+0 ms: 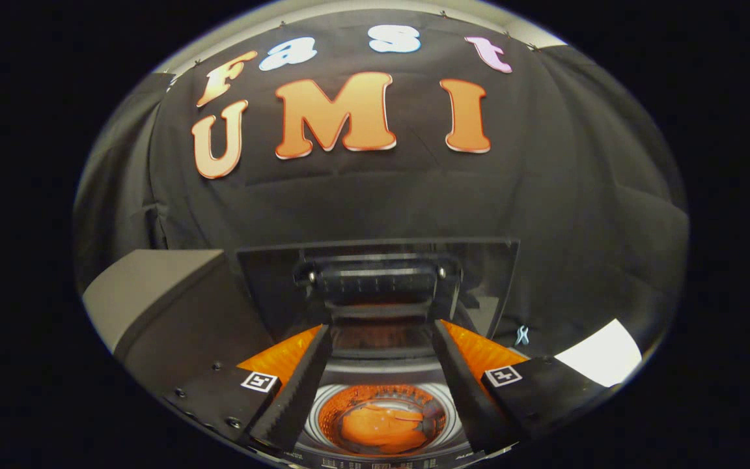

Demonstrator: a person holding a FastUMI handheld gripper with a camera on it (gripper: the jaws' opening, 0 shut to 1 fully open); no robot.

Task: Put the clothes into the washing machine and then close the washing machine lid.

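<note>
Two fingers of our tongs [381,384] stand spread apart with nothing pinched between them, and we take the washing machine [381,374] as our landmark for everything else. We look down between the fingers into the machine's round drum [381,420], where the orange clothes [375,430] lie as a crumpled heap at the bottom, inside the pale ring of the opening. The fingers [300,387] hang above that opening, one to either side of it, touching neither the clothes nor the rim as far as we can tell. Beyond the drum, at the back of the machine, the lid [378,286] stands raised and upright, a dark transparent panel with a black handle block [378,283] near its middle; the lid is open, not shut over the drum. To the left of the machine a grey box-like block [147,286] rises beside it. To the right of the machine a white patch [599,352] shows on the table, and a small pale clip [522,335] hangs on the black cloth wall [583,195] behind the machine
</note>
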